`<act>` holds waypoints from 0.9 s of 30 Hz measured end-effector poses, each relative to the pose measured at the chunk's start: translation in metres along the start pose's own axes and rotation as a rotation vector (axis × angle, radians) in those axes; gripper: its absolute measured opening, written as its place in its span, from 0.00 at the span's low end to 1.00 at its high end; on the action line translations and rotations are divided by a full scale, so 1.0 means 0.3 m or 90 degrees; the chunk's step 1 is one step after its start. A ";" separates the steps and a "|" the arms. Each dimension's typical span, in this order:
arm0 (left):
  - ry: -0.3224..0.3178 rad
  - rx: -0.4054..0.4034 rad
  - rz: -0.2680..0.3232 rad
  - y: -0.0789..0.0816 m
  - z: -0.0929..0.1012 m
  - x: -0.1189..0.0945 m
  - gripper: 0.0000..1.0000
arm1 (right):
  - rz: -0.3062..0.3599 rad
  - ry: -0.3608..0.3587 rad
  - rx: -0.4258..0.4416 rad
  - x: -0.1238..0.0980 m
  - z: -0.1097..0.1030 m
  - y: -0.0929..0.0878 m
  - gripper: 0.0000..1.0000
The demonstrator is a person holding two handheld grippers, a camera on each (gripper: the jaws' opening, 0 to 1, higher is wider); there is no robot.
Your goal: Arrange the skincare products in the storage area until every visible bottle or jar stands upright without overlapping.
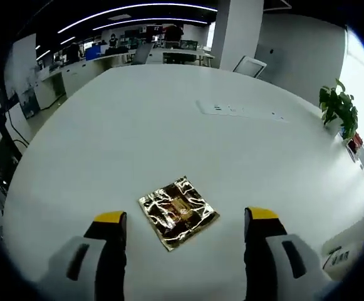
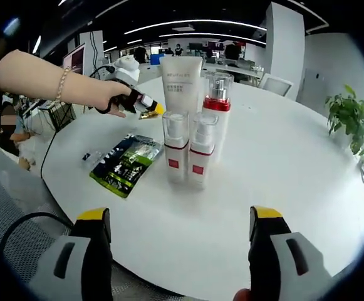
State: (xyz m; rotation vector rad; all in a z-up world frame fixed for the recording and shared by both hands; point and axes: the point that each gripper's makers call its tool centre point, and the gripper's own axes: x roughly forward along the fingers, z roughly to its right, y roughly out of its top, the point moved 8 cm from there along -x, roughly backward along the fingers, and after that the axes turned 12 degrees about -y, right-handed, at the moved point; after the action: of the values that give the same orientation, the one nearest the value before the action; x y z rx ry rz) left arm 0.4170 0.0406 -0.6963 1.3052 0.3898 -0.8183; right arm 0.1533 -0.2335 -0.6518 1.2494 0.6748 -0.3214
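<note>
On the white table (image 1: 138,125) a crinkled gold foil packet (image 1: 178,211) lies flat just ahead of my left gripper (image 1: 185,216), whose jaws stand open on either side of it, not touching. In the right gripper view a tall white tube (image 2: 182,78), a clear bottle with a red band (image 2: 216,100) and two small red-labelled pump bottles (image 2: 175,147) (image 2: 200,150) stand upright in a tight cluster. Green and black sachets (image 2: 124,164) lie to their left. My right gripper (image 2: 180,214) is open, well short of the bottles. A hand holds the left gripper (image 2: 135,100) beyond the sachets.
A potted plant (image 1: 339,110) stands at the table's right edge. A flush socket panel (image 1: 238,111) sits mid-table. A small dark item (image 2: 86,157) lies beside the sachets. A cable (image 2: 47,163) hangs off the left edge. Desks and chairs fill the room behind.
</note>
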 end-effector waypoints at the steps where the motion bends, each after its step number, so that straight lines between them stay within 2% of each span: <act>1: 0.003 0.002 0.000 0.005 0.001 0.008 0.71 | -0.001 0.000 0.003 -0.002 -0.001 -0.001 0.91; 11: 0.034 0.034 -0.007 0.008 0.011 0.017 0.66 | -0.008 -0.003 0.004 0.019 0.004 -0.014 0.90; 15: 0.051 0.053 -0.015 0.015 -0.011 0.033 0.61 | -0.010 -0.003 0.003 0.025 0.005 -0.023 0.90; 20: 0.048 0.056 -0.012 0.023 -0.032 0.045 0.60 | -0.012 -0.004 0.004 0.026 0.005 -0.024 0.90; 27: 0.037 0.066 -0.014 0.035 -0.049 0.017 0.46 | -0.012 -0.004 0.002 0.029 0.005 -0.025 0.89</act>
State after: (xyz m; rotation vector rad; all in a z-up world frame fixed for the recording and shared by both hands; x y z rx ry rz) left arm 0.4307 0.0533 -0.6963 1.4260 0.4136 -0.8294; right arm 0.1561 -0.2359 -0.6628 1.2457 0.6809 -0.3428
